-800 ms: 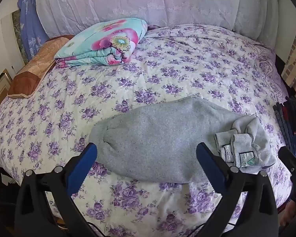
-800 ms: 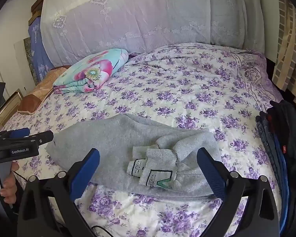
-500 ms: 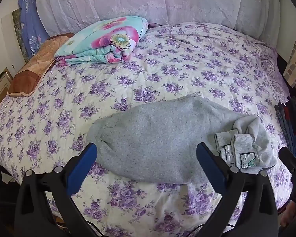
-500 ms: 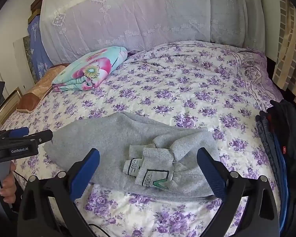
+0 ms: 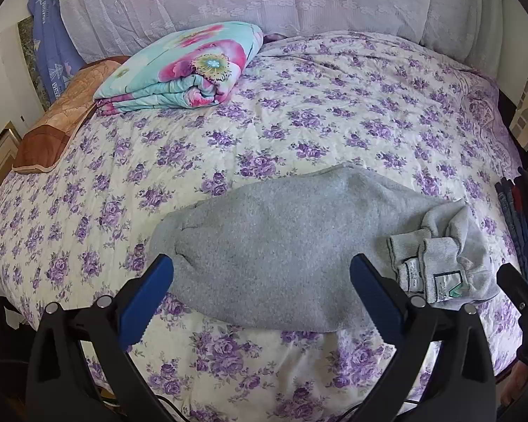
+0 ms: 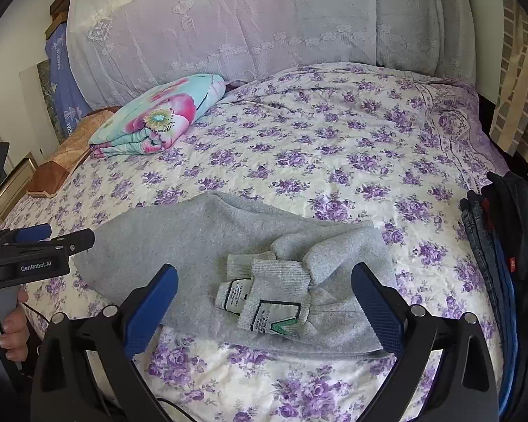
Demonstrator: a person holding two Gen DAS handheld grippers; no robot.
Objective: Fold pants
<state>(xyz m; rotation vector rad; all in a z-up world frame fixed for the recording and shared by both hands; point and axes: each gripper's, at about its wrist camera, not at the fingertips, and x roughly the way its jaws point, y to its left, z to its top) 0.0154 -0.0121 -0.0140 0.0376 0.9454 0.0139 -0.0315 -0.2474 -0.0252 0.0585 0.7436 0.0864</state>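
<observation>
Pants: grey sweatpants (image 5: pixel 278 263) lie near the front edge of the floral bedspread (image 5: pixel 299 133).
Long axis: left to right; cuffs with labels (image 6: pixel 264 292) doubled back on the right end.
Left gripper (image 5: pixel 262 292): spread wide, empty, held above the pants' near edge.
Right gripper (image 6: pixel 264 299): wide apart, empty, poised over the cuffs.
Beside: dark folded clothes (image 6: pixel 503 246) at right.

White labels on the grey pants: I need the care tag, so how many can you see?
2: both on the turned-out waistband, smaller label left, larger green-marked label right. More may be hidden.
</observation>
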